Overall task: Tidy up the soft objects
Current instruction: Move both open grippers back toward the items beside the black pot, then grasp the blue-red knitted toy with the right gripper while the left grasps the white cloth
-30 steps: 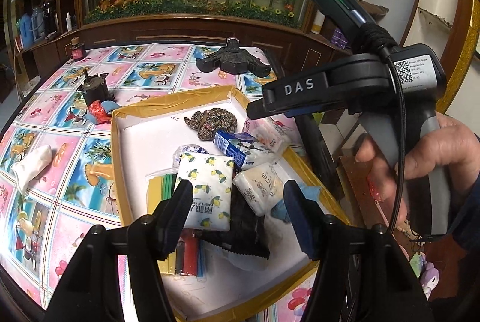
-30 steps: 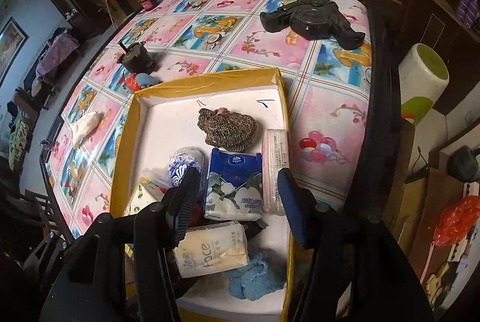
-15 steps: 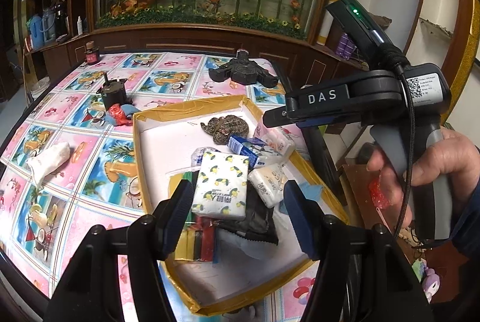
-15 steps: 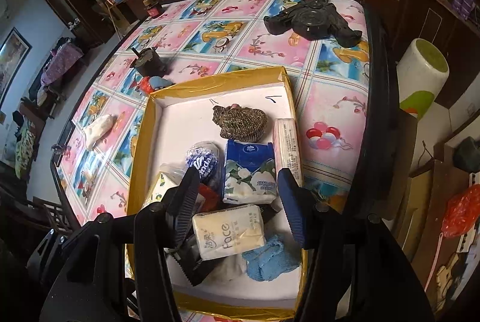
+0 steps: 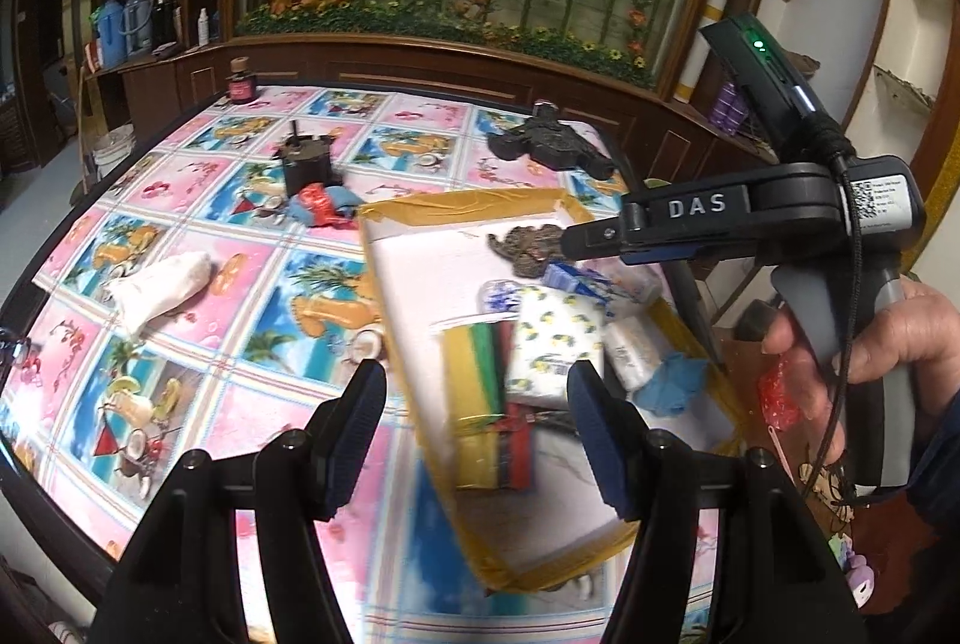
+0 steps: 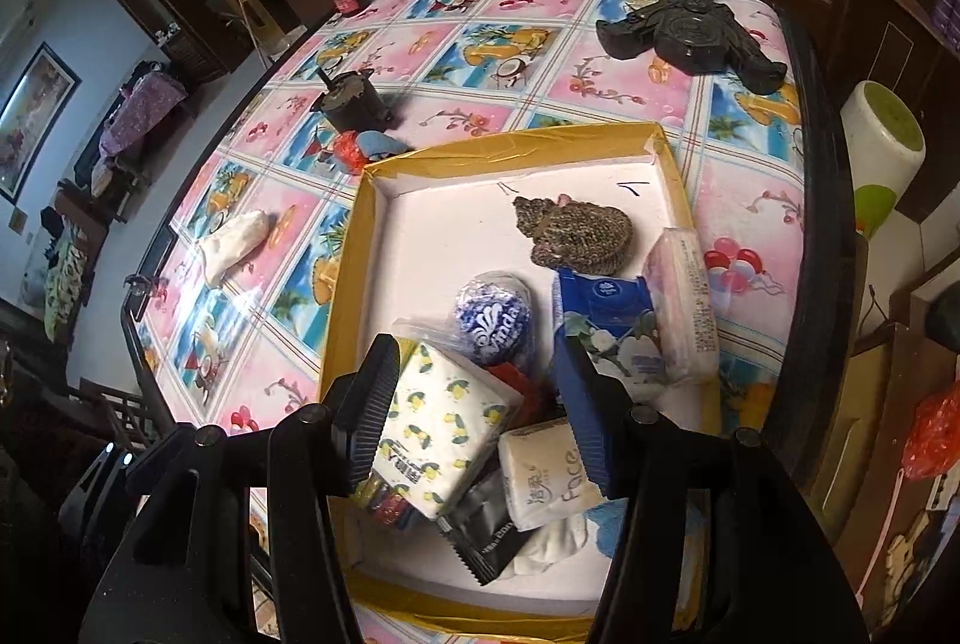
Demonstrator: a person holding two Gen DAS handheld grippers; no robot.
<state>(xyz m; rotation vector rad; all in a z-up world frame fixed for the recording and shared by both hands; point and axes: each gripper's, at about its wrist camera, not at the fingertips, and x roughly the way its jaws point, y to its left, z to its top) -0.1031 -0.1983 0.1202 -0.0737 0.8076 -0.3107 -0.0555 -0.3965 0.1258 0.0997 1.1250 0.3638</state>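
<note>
Pink-and-blue patterned plastic cloth covers the surface [image 6: 522, 44], and most of the soft things already lie together in a shallow white tray with a yellow taped rim [image 6: 510, 146] near its right side.

Far left on the cloth, well apart from the tray, lies a small white cloth pouch [image 6: 231, 242]. Further back, just beside the tray's far left corner, a little heap of red and blue soft pieces [image 6: 363, 146] rests against a dark squat pot [image 6: 348, 101]. These look like what is left to gather.

Inside the tray, from left to right: a white tissue pack printed with lemons [image 6: 444, 434], a round blue-and-white wrapped bundle [image 6: 495, 320], a cream tissue pack marked "face" [image 6: 549, 470], a brown knitted item [image 6: 576, 236], a blue tissue pack with flowers [image 6: 606, 332], and a pale pink wrapped pack [image 6: 684, 308]. They overlap loosely rather than sitting in rows.

The left gripper [image 5: 474, 434] hangs above the tray's near left edge, jaws partly open and holding nothing. The right gripper [image 6: 480, 416] hangs over the tray's near end, jaws partly open and empty, with a person's hand [image 5: 888, 344] on its handle.
</note>
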